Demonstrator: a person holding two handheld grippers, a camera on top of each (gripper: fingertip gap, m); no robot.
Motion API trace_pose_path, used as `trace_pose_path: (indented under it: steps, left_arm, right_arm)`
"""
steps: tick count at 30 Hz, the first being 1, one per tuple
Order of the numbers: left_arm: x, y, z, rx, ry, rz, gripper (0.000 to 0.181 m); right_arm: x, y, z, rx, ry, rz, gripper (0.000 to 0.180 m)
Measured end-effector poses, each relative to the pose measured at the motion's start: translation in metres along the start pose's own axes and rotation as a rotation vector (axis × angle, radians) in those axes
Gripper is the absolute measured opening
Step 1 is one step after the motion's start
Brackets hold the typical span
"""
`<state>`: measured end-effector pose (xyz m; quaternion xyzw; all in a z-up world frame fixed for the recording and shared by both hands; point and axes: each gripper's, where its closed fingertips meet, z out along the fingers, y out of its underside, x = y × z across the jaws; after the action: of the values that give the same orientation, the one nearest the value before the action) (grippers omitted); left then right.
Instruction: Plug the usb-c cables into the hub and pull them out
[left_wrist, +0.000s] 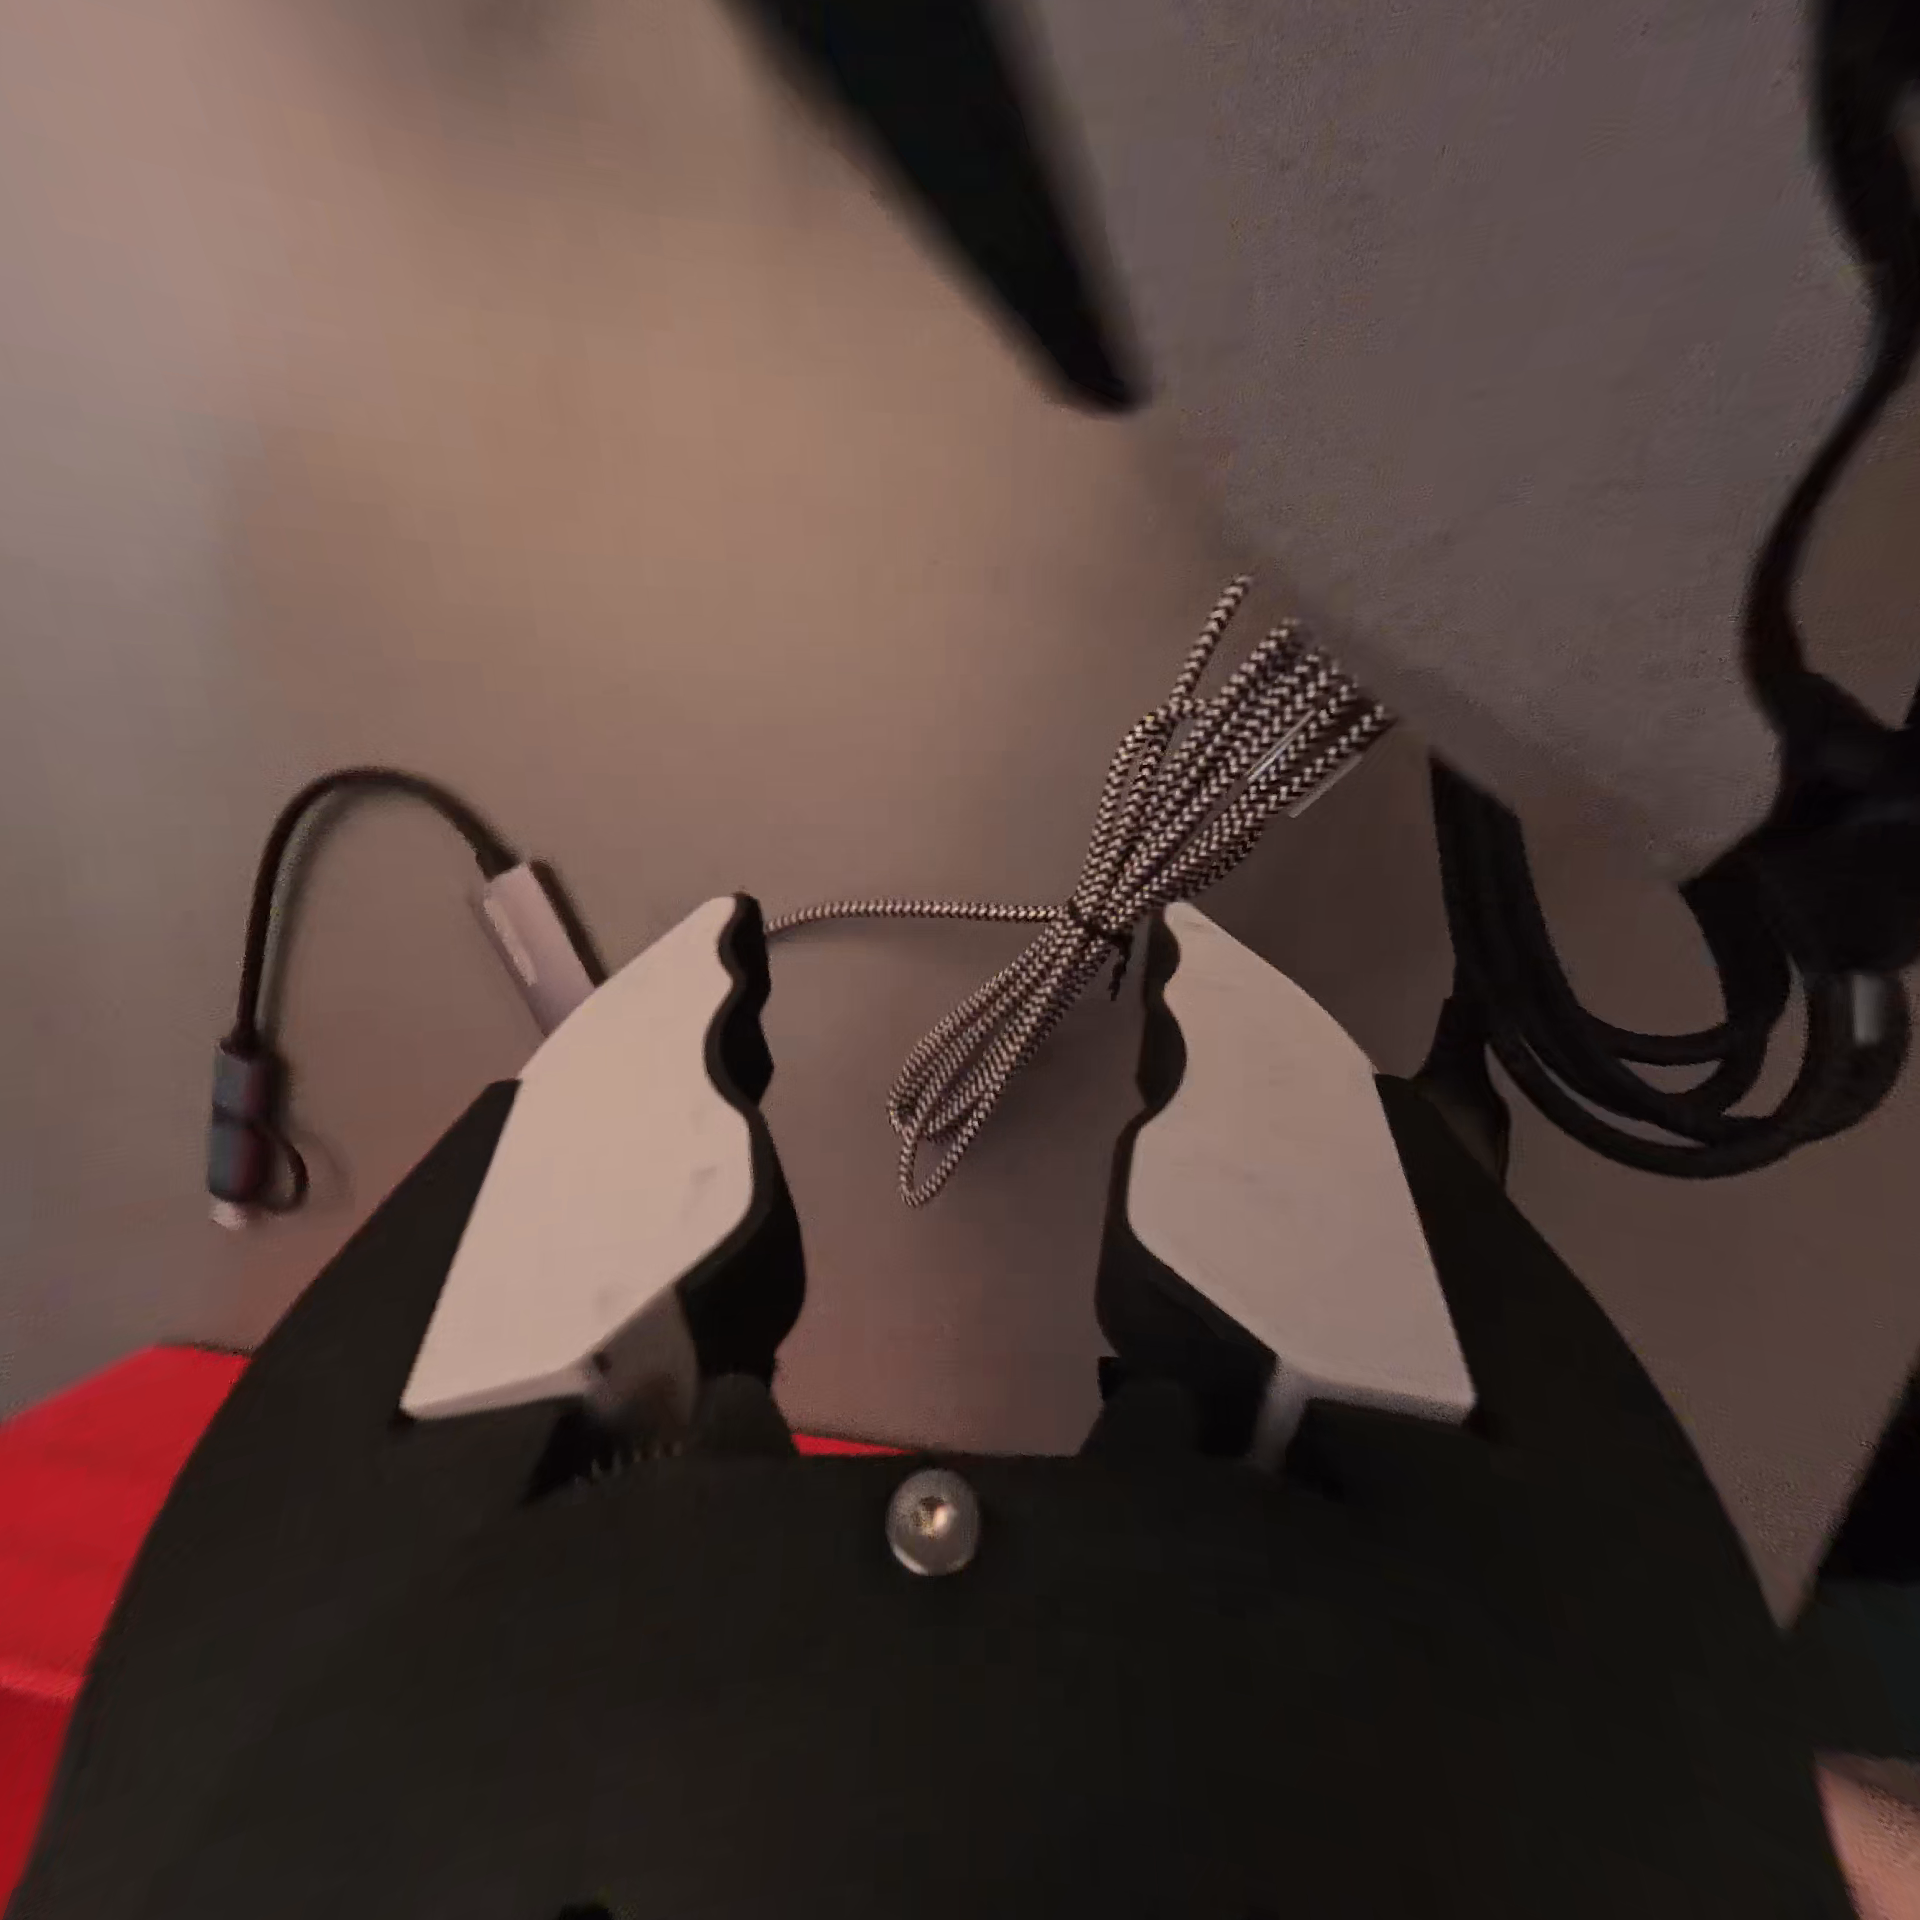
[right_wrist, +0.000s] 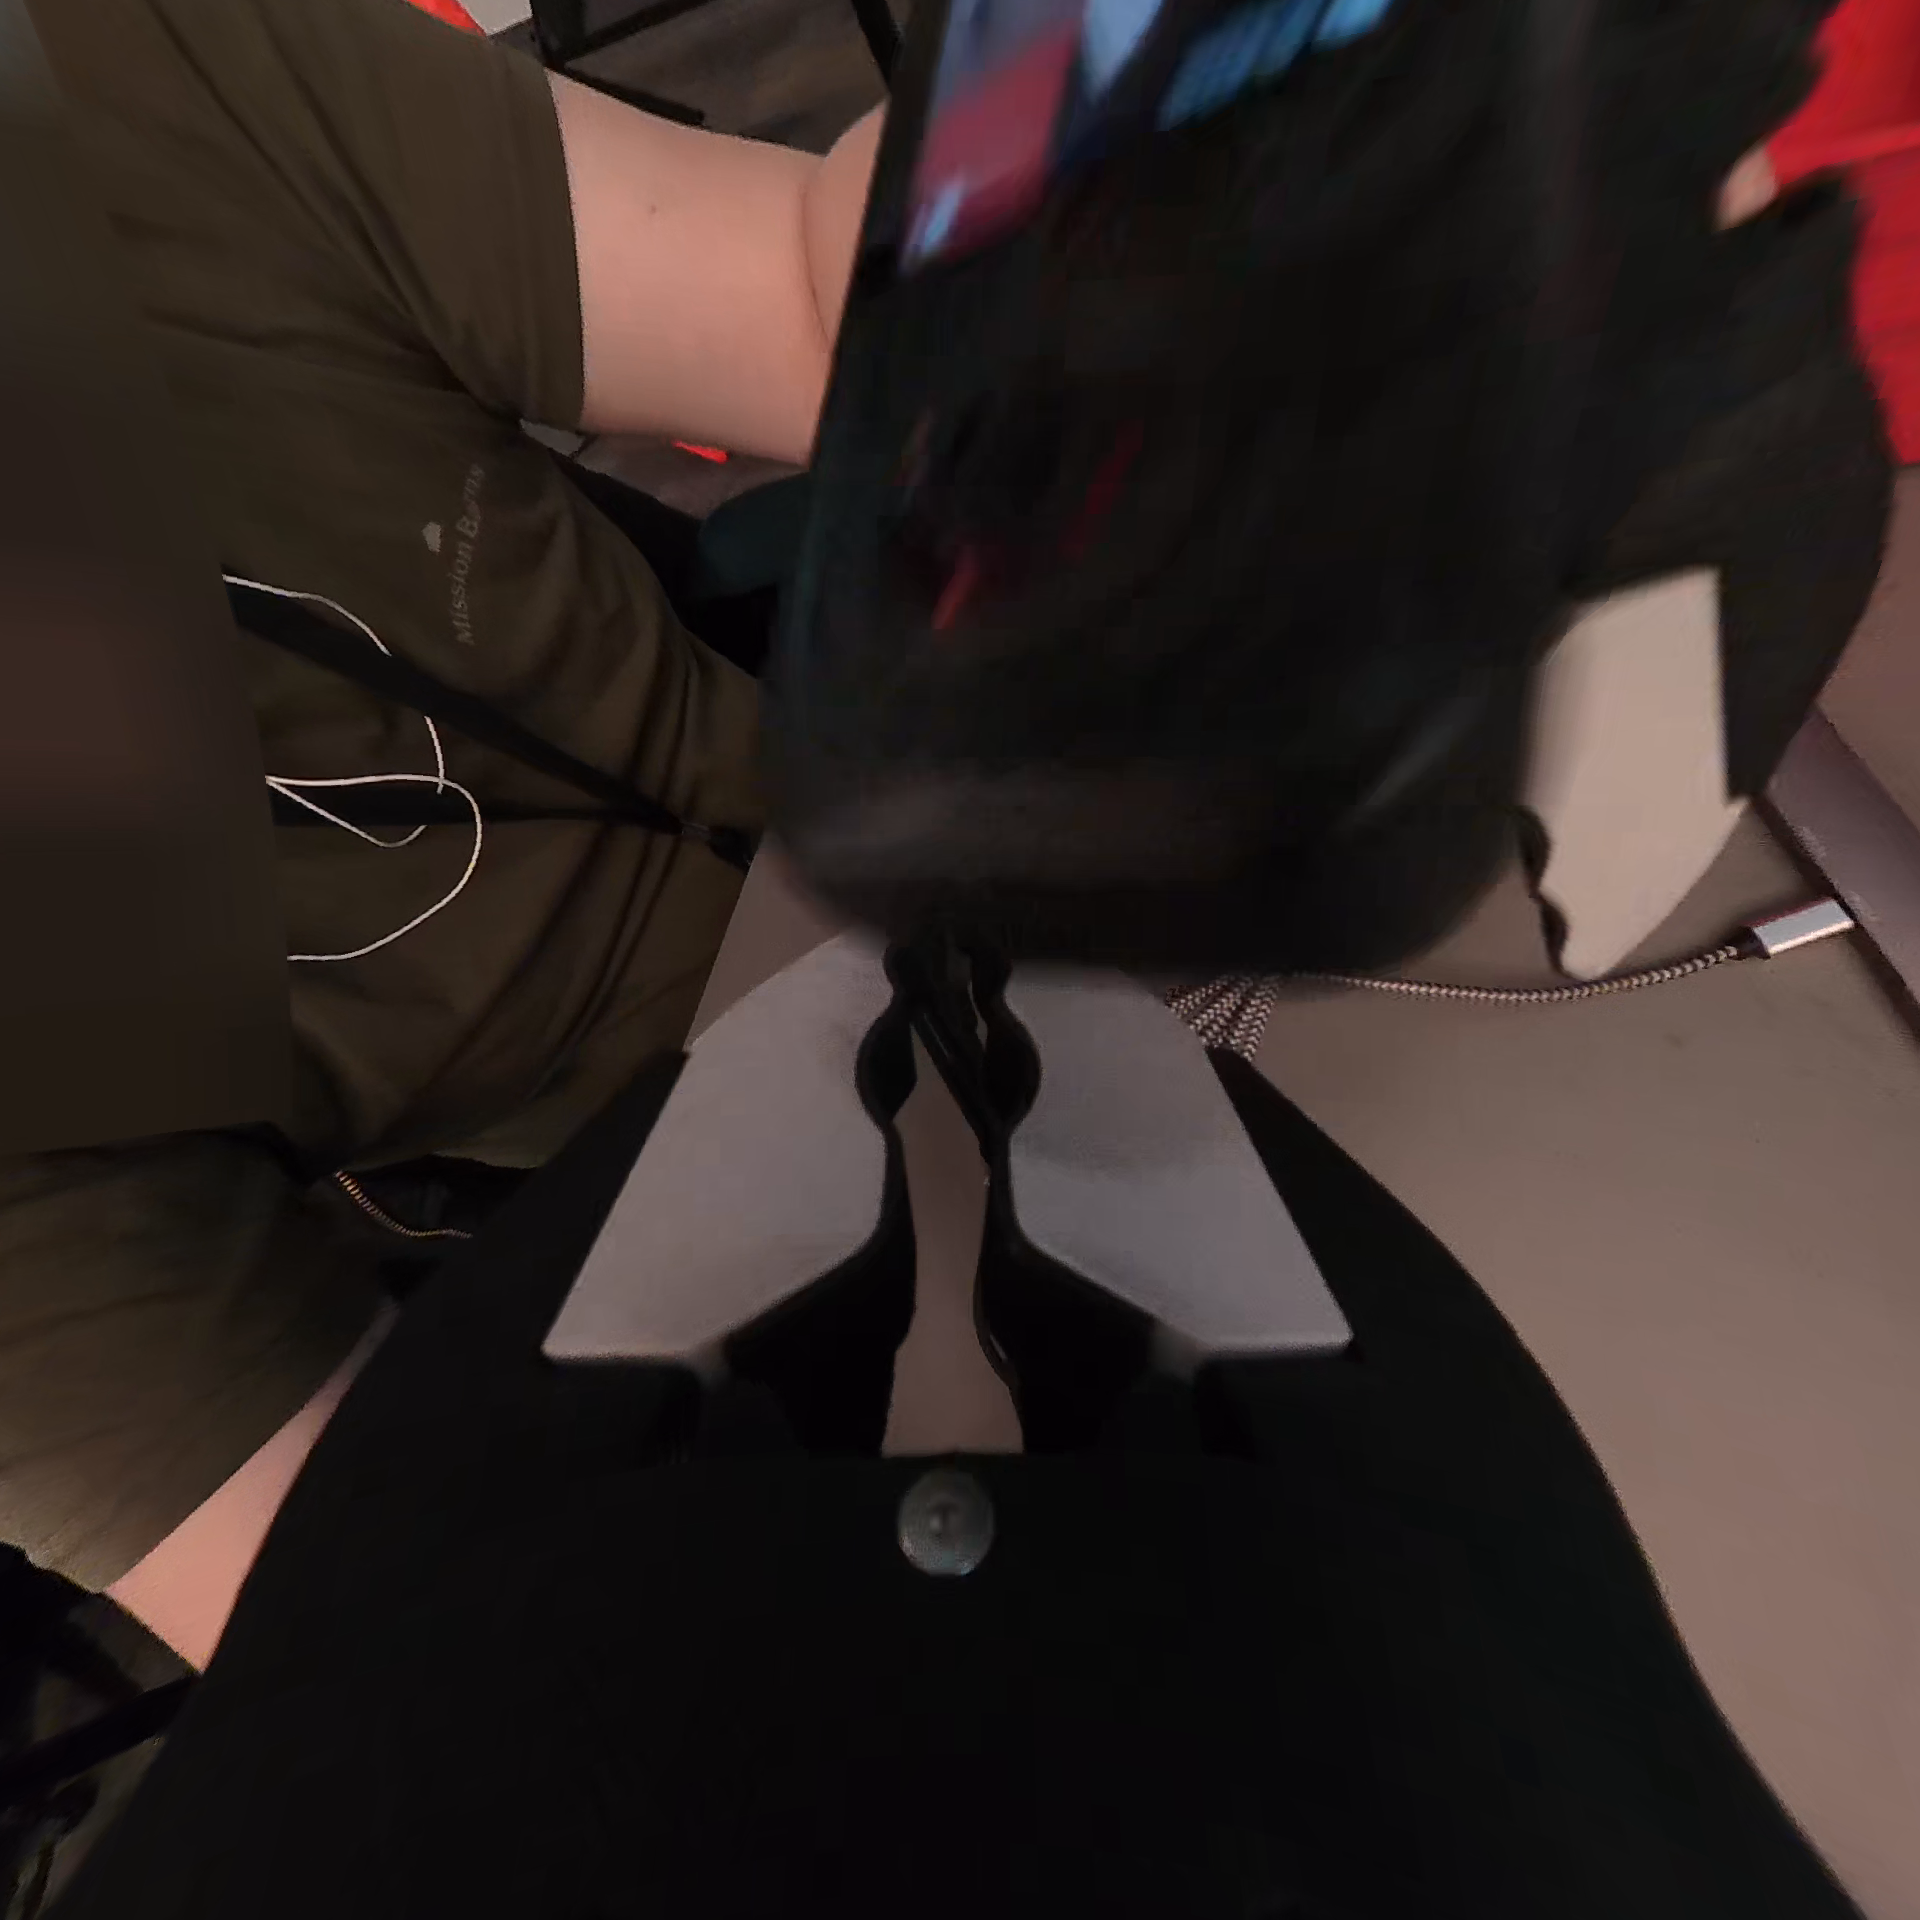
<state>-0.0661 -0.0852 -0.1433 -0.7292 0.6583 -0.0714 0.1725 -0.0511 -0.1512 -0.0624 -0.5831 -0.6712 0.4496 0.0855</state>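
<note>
The left gripper (left_wrist: 961, 987) hovers with jaws wide and empty over a black-and-white braided cable (left_wrist: 1132, 883), tied in a loose bundle on the grey surface (left_wrist: 623, 623); a small grey hub (left_wrist: 525, 940) with a dark lead lies just beside it, partly hidden by a jaw. The right gripper (right_wrist: 951, 1023) has its jaws narrowed on thin black cables (right_wrist: 961, 1081). These cables look light, limp and slippery, so the stiff metal plug (right_wrist: 1803, 928) seems the best place to grip.
</note>
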Motion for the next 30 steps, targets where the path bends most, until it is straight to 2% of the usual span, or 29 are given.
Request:
trace_pose_path:
  steps: [1,4,10,14,18,20,24,30]
  left_arm:
    - [0.006,0.0,0.006,-0.016,0.007,0.053,0.073]
    - [0.029,-0.003,0.021,-0.009,0.1,0.146,0.072]
    - [0.025,-0.004,0.031,0.018,0.124,0.135,0.06]
    - [0.031,-0.012,0.033,0.099,0.232,0.086,0.062]
    - [0.032,-0.002,0.047,0.041,0.219,0.131,0.066]
    - [0.033,-0.005,0.049,0.065,0.237,0.124,0.057]
    - [0.036,-0.007,0.05,0.084,0.313,0.082,0.026]
    - [0.016,-0.01,0.045,0.098,0.347,-0.081,0.024]
  right_arm:
    - [0.0,0.001,0.001,-0.007,0.002,0.0,0.008]
    - [0.003,0.004,0.0,-0.018,0.011,0.003,0.009]
    - [0.003,0.011,0.0,-0.026,-0.022,-0.004,0.009]
    - [0.001,0.018,-0.001,-0.043,-0.046,-0.024,0.008]
    - [0.0,0.021,-0.001,-0.044,-0.063,-0.052,0.007]
    - [0.001,0.021,-0.002,-0.042,-0.055,-0.06,0.007]
    - [0.0,0.021,-0.005,-0.034,-0.051,-0.091,0.008]
    - [-0.009,0.031,0.002,-0.089,-0.109,-0.091,0.008]
